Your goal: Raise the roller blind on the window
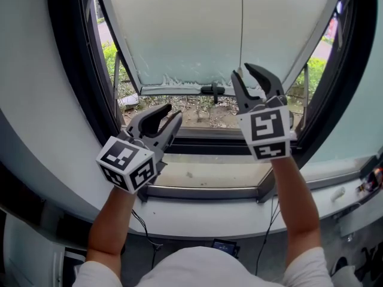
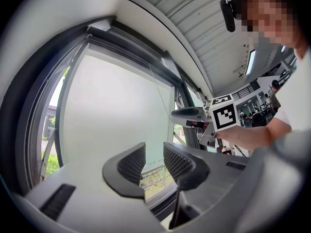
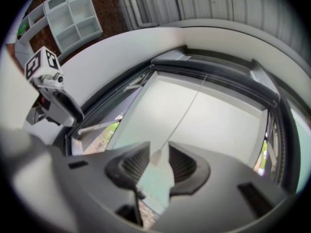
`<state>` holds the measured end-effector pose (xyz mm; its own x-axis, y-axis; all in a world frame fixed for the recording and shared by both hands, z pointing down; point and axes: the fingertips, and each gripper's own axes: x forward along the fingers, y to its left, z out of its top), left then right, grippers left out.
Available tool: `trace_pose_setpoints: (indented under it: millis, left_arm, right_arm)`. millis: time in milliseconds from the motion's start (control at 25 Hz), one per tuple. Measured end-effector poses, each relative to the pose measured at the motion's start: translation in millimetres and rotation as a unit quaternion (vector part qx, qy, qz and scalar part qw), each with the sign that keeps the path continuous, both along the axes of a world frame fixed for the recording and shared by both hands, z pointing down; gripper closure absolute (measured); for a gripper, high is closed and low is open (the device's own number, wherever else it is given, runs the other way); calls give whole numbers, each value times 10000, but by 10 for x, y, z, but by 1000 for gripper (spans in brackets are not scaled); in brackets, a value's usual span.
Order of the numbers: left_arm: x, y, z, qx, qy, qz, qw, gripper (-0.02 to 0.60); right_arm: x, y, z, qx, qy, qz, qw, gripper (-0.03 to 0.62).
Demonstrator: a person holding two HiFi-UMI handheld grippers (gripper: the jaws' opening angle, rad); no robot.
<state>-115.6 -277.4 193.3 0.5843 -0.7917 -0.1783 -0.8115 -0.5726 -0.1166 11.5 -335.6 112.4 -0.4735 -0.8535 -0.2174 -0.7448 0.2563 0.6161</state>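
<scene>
The pale roller blind (image 1: 197,34) covers most of the window, and its bottom bar (image 1: 173,89) hangs above the sill. A thin pull cord (image 1: 242,23) runs down in front of it. My right gripper (image 1: 242,70) is raised to the cord's lower end. In the right gripper view the cord (image 3: 187,110) ends in a small white pull (image 3: 156,156) between the open jaws of the right gripper (image 3: 158,154), with the pads clear of it. My left gripper (image 1: 172,111) sits lower left over the sill, open and empty (image 2: 154,149).
A black handle (image 1: 212,90) sits on the blind's bottom bar. The dark window frame (image 1: 72,70) curves round both sides. The pale sill (image 1: 209,175) lies below the grippers. Cables (image 1: 143,226) hang under the ledge. White shelves (image 3: 73,18) stand behind.
</scene>
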Motion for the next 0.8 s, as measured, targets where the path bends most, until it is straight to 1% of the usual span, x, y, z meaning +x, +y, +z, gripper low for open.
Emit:
trace_pose_setpoints:
  millis: [160,480,800]
  left_arm:
    - [-1,-6,7,-16,0,13,10000,457]
    - [-21,-18,-15,12,5,17,10000,457]
    - [-12,18,-1,-13,22,49,10000,457]
  right_arm:
    - [7,5,-16,16,-1,17,10000,474]
    - [-15,27,-56,96,6,-3,10000,473]
    - [49,110,-132,346,-48,52,9994,480]
